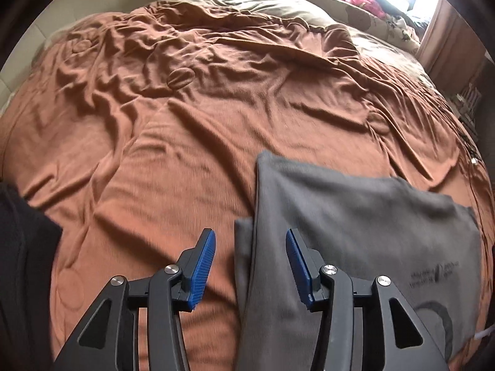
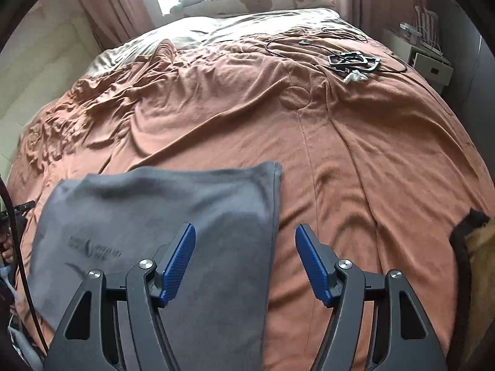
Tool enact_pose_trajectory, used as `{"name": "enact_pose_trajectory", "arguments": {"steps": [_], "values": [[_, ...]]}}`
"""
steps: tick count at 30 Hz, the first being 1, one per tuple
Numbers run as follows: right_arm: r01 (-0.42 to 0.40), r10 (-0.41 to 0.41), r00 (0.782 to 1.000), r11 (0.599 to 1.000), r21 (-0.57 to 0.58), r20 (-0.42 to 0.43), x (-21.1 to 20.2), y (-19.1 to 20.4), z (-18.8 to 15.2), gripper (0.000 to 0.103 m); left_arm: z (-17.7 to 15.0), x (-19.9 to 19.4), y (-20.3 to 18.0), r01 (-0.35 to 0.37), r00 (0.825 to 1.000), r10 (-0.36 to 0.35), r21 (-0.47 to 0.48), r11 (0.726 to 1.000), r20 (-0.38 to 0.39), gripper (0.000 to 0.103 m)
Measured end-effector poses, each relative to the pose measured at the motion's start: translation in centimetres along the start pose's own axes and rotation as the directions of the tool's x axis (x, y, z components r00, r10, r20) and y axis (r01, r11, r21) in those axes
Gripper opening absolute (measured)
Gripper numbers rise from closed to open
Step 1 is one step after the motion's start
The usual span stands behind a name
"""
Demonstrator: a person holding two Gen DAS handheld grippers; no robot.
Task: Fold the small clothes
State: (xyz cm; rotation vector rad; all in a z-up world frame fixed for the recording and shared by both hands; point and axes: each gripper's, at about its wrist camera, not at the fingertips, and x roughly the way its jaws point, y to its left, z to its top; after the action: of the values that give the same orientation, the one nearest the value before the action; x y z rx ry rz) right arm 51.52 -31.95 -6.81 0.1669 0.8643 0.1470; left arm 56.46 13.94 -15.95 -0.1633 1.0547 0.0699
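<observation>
Left hand-held gripper [image 1: 250,244]: jaws apart, empty, above folded grey cotton garment [image 1: 355,216].
Right hand-held gripper [image 2: 245,239]: jaws apart, empty.
Garment: flat on bed's rust-brown blanket [image 1: 170,154].

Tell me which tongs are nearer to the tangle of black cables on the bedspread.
Right. The right tongs face the black cables across the bedspread; the left tongs hang over the grey garment's opposite edge.

There's dark print on the grey shirt [image 1: 355,216], a couple of short lines beside a small mark, sitting at about four o'clock in the left wrist view and eight o'clock in the right. Too blurred to read a single letter.
</observation>
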Motion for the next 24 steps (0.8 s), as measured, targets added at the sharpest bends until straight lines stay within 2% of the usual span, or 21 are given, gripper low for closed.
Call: {"name": "enact_pose_trajectory", "arguments": {"steps": [12, 19, 21, 24], "values": [[0.003, -0.003, 1.0, 1.0, 0.022, -0.027, -4.4, 0.2, -6.1, 0.065, -6.6, -4.6, -0.4, 0.006, 1.0, -0.007, 0.034, 0.999, 0.014, 0.05], [-0.019, 0.019, 1.0, 0.997, -0.07, -0.004, -6.6, 2.3, -10.3, 0.062, -11.7, -5.5, -1.2, 0.049, 0.999, -0.049, 0.029, 0.998, 0.008, 0.047], [-0.018, 0.017, 1.0, 0.995, -0.094, -0.009, -6.8, 2.9, -11.5, 0.061, -13.1, -5.4, -1.6, 0.048, 0.999, -0.048, 0.035, 0.998, 0.004, 0.043], [-0.019, 0.015, 1.0, 0.99, -0.137, -0.027, -6.8, 3.9, -12.7, 0.055, -15.0, -5.4, -1.7, 0.053, 0.999, -0.053, 0.028, 0.998, 0.004, 0.042]]}}
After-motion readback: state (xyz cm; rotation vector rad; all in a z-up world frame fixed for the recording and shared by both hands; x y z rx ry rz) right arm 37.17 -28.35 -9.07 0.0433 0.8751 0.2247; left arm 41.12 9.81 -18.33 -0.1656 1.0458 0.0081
